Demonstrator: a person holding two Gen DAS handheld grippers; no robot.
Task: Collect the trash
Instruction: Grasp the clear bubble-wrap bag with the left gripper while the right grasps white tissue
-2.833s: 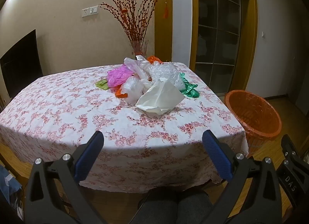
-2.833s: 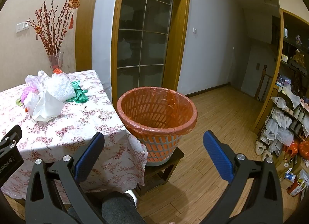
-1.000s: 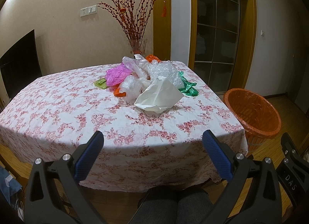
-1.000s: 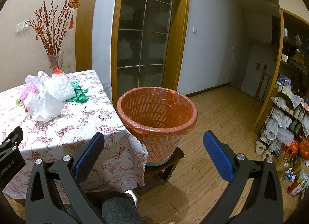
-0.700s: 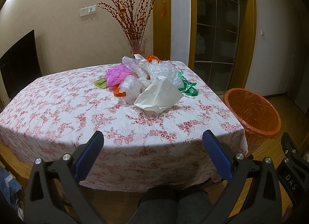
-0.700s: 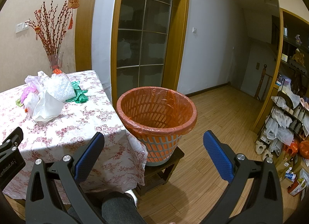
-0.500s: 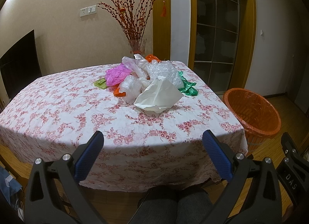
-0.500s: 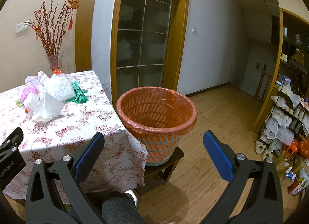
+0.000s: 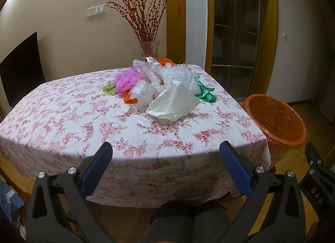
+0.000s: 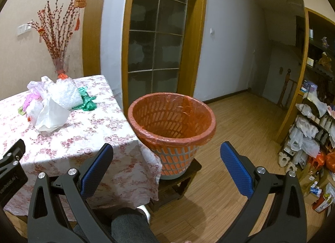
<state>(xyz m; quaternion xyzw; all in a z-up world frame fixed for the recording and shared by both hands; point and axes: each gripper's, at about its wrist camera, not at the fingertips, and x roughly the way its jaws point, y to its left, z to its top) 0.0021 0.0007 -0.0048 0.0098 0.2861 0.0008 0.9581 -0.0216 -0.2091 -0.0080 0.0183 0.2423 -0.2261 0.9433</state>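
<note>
left wrist cam: sits low off the near edge of the bench, facing straight across it; trash pile at frame center, well off.
right wrist cam: same low height, turned rightward; lined basket mid-frame, fairly near.
shared: both catch the pile, the bench's right corner, the basket, and the branch vase.
</note>
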